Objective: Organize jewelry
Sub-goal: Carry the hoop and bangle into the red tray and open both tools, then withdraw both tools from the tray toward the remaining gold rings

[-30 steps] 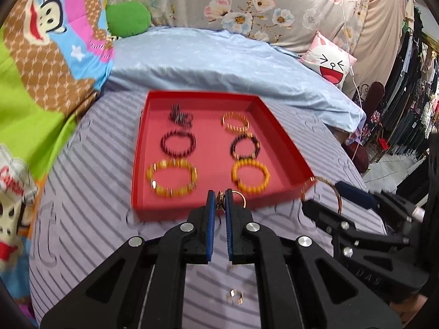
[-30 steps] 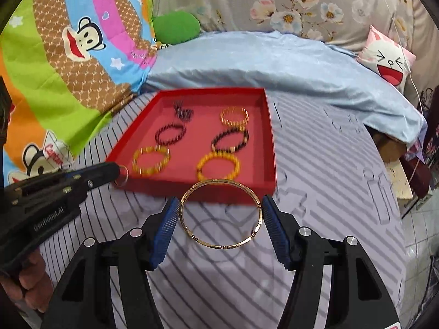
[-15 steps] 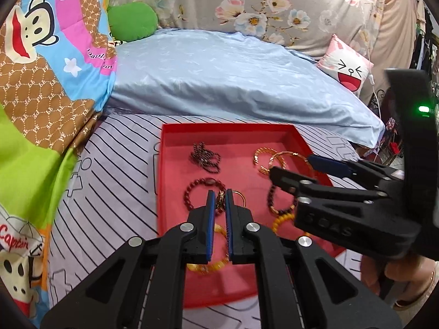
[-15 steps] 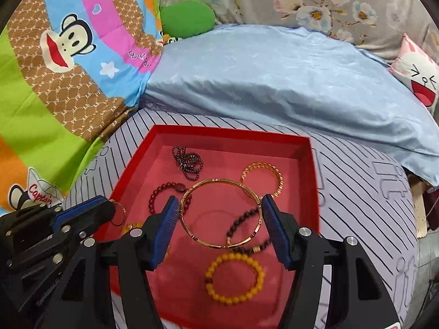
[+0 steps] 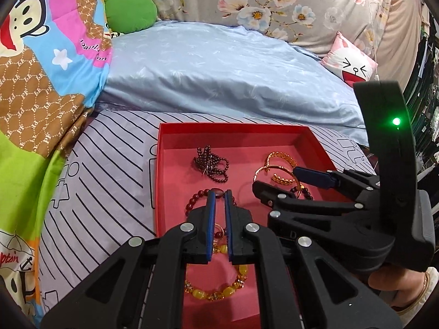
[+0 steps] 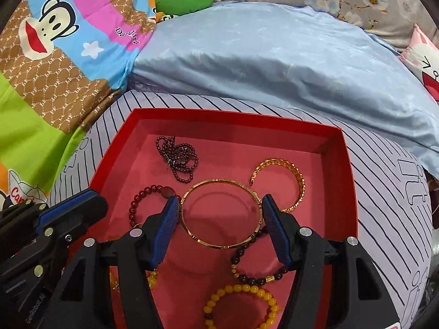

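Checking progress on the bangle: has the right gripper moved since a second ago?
Yes. The right gripper, clamping the gold bangle, moved forward from the striped sheet to above the red tray.

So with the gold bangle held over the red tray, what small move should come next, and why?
Probably lower the right tongs a little and open them: the gold bangle is pinched between the pads above bare red tray floor, ringed by bracelets already laid there.

A bedroom in a home is shown — the scene is filled by a bed [image 5: 109,181] spread with a striped sheet. A pale blue quilt [image 5: 233,76] is heaped at the far side, a cartoon monkey blanket [image 6: 55,54] at the left, and a floral cloth [image 5: 274,2] is hung behind — clothes [image 5: 422,87] are seen far right.
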A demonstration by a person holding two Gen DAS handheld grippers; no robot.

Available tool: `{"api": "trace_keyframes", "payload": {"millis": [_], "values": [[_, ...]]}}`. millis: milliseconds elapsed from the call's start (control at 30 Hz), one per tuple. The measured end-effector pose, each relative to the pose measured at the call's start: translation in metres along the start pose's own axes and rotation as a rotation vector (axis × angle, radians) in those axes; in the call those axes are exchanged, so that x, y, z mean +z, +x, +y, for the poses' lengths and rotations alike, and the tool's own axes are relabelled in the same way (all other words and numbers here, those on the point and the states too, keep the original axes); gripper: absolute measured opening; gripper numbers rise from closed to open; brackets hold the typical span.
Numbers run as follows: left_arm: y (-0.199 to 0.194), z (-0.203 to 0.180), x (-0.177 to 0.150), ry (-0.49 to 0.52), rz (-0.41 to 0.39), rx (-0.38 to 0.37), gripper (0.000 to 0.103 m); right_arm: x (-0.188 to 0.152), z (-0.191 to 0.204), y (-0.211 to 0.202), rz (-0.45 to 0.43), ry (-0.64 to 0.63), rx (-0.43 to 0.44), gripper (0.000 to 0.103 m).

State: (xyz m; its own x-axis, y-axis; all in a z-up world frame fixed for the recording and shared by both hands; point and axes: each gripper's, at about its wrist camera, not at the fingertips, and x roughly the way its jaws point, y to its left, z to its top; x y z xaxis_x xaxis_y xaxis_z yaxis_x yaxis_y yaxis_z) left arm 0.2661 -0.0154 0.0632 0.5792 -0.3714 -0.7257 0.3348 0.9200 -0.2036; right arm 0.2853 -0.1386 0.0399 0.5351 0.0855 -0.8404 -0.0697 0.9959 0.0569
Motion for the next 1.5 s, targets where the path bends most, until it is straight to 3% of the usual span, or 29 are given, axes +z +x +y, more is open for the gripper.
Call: {"api": "trace_keyframes", "payload": {"millis": [733, 1267, 1367, 1433, 1500], "values": [[-0.017, -0.011, -0.009, -0.006, -0.008, 0.009, 0.007, -0.029, -0.003, -0.046, -0.081, -0.008, -0.032, 0.061], [-0.073, -0.035, -0.056, 0.007, -0.023, -0.009, 0.007, -0.105, -0.008, -0.123, -0.133, 0.029, -0.038, 0.061], [-0.081, -0.035, -0.072, -0.004, -0.014, -0.003, 0.011, -0.126, -0.007, -0.134, -0.134, 0.036, -0.031, 0.061], [-0.085, -0.034, -0.086, -0.013, -0.004, 0.005, 0.020, -0.143, -0.003, -0.139, -0.127, 0.033, -0.031, 0.061], [-0.087, -0.035, -0.098, -0.008, 0.002, 0.024, 0.020, -0.158, 0.004, -0.140, -0.117, 0.022, -0.030, 0.061]]}}
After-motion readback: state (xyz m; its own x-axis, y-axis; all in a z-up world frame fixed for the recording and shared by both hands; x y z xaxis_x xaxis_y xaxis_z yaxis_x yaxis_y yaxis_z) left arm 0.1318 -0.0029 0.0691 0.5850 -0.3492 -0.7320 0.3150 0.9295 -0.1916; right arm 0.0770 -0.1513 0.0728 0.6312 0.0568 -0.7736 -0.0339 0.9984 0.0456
